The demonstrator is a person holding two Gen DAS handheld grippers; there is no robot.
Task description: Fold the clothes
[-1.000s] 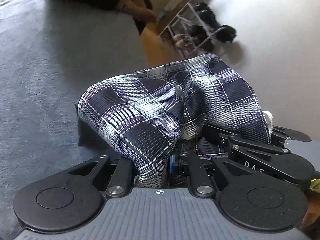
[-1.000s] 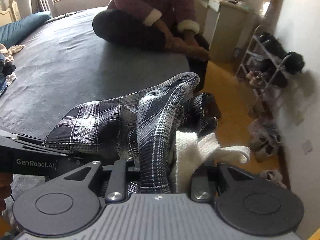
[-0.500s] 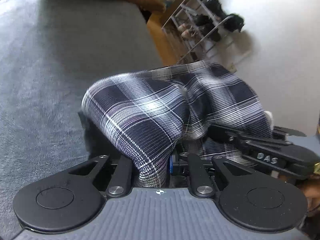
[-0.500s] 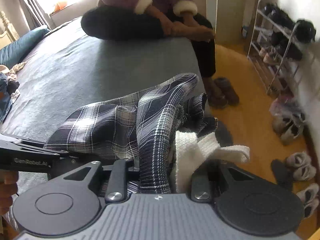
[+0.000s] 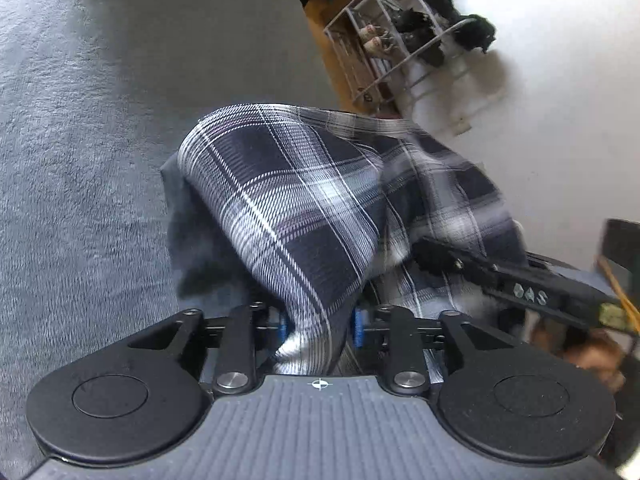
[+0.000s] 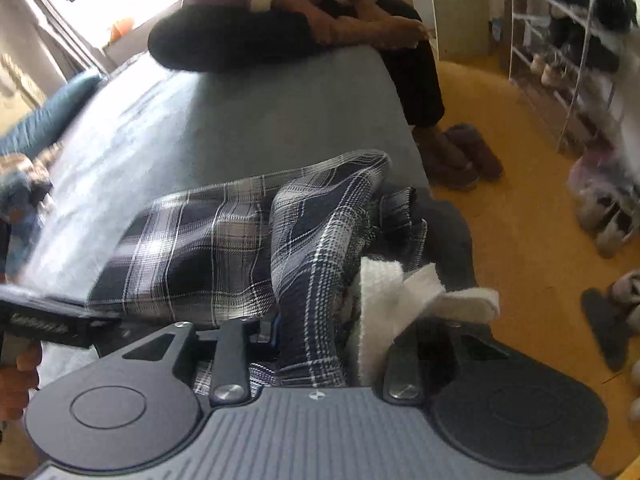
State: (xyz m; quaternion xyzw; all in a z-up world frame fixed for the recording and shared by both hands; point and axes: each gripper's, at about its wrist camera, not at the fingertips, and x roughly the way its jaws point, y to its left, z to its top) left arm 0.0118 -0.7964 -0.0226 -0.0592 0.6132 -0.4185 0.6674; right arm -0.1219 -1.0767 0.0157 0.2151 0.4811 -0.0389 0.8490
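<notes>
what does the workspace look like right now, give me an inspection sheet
surface: grey bed cover, mostly bare.
job's things: plaid garment with white fleece lining, bunched near the bed's edge.
clutter: small clothes pile at far left.
grippers: left gripper and right gripper both opening, plaid fabric between the jaws of each.
cables: nothing seen.
surroundings: seated person, shoe rack, brown slippers, orange floor.

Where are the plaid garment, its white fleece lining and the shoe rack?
plaid garment [image 5: 296, 216]: left wrist view, on the raised fold of checked cloth.
white fleece lining [image 6: 384, 300]: right wrist view, on the exposed fleece.
shoe rack [image 5: 384, 60]: left wrist view, on its white wire frame.
</notes>
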